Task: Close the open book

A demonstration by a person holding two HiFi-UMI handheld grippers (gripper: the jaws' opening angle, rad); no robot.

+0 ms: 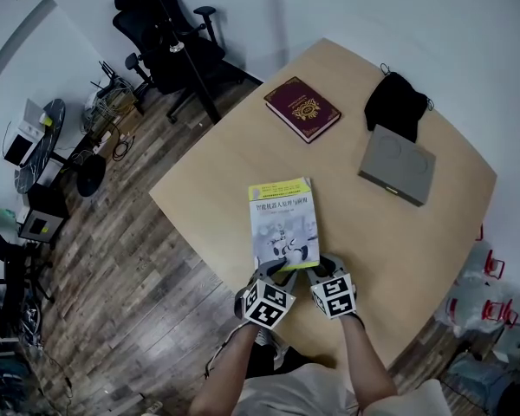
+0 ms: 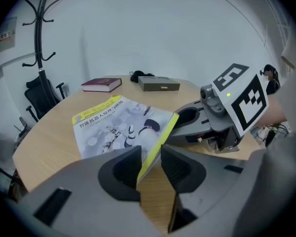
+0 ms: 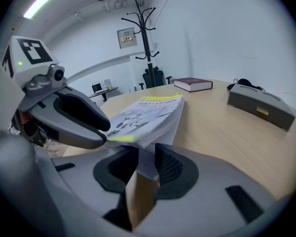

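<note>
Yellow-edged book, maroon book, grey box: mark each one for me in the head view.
yellow-edged book (image 1: 283, 224), head view, middle of its front cover.
maroon book (image 1: 305, 107), head view, gold emblem on its cover.
grey box (image 1: 397, 165), head view, middle of its top.

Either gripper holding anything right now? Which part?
Right gripper looks clamped on the book at its near-edge page block. Left gripper is open; the cover's yellow edge sits loose between its jaws.
</note>
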